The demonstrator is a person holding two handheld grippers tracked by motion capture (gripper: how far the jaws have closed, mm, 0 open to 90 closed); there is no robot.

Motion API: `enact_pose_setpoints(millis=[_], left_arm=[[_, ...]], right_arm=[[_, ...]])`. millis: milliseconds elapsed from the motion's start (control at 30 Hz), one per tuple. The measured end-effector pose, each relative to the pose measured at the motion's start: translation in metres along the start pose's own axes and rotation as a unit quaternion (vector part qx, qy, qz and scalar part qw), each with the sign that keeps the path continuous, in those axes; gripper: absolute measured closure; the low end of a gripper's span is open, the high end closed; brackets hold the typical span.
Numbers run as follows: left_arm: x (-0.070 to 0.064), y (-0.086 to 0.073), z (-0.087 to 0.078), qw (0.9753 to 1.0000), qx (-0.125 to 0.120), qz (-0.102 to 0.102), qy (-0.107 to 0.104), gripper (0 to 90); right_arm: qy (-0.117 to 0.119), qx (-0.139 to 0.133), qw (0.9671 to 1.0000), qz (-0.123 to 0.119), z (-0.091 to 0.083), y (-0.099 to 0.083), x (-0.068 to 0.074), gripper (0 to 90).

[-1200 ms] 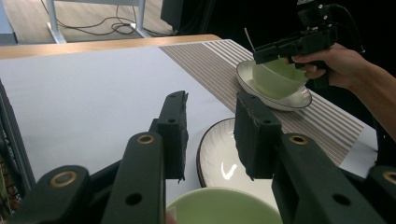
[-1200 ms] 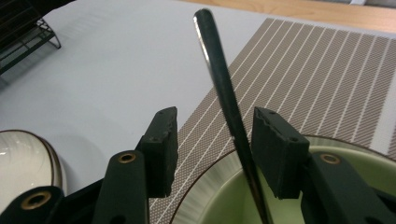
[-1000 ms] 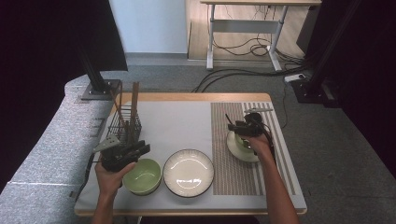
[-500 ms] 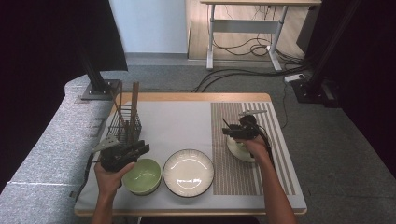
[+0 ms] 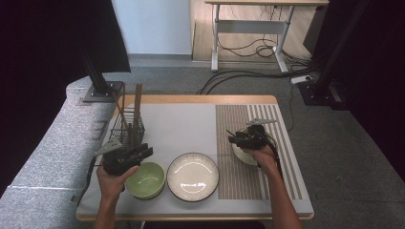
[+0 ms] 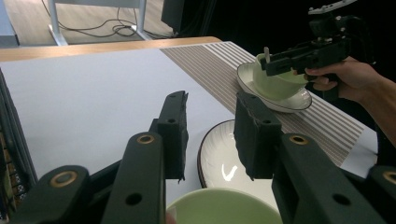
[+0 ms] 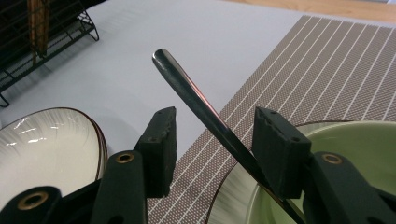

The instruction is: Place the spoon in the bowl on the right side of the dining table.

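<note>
Landmark: the white ribbed plate with a dark rim, centre front of the desk.

Nearest, just left of that plate: a pale green ceramic bowl. The left gripper hangs over the bowl's far-left edge, jaws spread, nothing between them.

Right of the plate, on the brown striped woven placemat: a second pale green ceramic bowl sitting in a white saucer-like plate with a dark rim. A slim polished metal utensil handle leans out of this bowl. Long axis slanted; the rounded free end points up and away from the bowl, toward the white ribbed plate's side; the lower end goes down inside the bowl, hidden. The surface is mirror-bright with a reddish glint along it. The right gripper is over the bowl's rim, jaws spread either side of the handle; the handle runs close by one jaw, contact cannot be told.

Behind and left of the plate: a black wire rack holding brown upright sticks.

Desk: wooden edge, pale grey mat on top. Beyond it: grey carpet, cables, a light-framed table, black curtains.
</note>
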State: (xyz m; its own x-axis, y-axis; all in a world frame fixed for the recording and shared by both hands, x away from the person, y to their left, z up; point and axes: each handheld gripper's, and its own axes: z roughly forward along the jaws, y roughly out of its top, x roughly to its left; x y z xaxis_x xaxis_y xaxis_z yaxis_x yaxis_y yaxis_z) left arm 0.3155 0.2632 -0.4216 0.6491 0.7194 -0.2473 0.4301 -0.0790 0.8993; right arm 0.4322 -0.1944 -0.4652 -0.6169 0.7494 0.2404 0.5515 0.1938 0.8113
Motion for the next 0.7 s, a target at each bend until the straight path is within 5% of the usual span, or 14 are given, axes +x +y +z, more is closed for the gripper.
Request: enact_pose_setpoints(millis=[400, 700], left_arm=[[0.001, 0.001, 0.000, 1.0000, 0.000, -0.002, 0.001, 63.5], [0.007, 0.004, 0.001, 0.9999, 0.002, 0.000, 0.015, 61.0]], right_arm=[[-0.020, -0.048, 0.9986, 0.009, -0.027, -0.010, 0.004, 47.3], [-0.021, -0.050, 0.9985, -0.005, -0.034, -0.021, 0.011, 46.5]])
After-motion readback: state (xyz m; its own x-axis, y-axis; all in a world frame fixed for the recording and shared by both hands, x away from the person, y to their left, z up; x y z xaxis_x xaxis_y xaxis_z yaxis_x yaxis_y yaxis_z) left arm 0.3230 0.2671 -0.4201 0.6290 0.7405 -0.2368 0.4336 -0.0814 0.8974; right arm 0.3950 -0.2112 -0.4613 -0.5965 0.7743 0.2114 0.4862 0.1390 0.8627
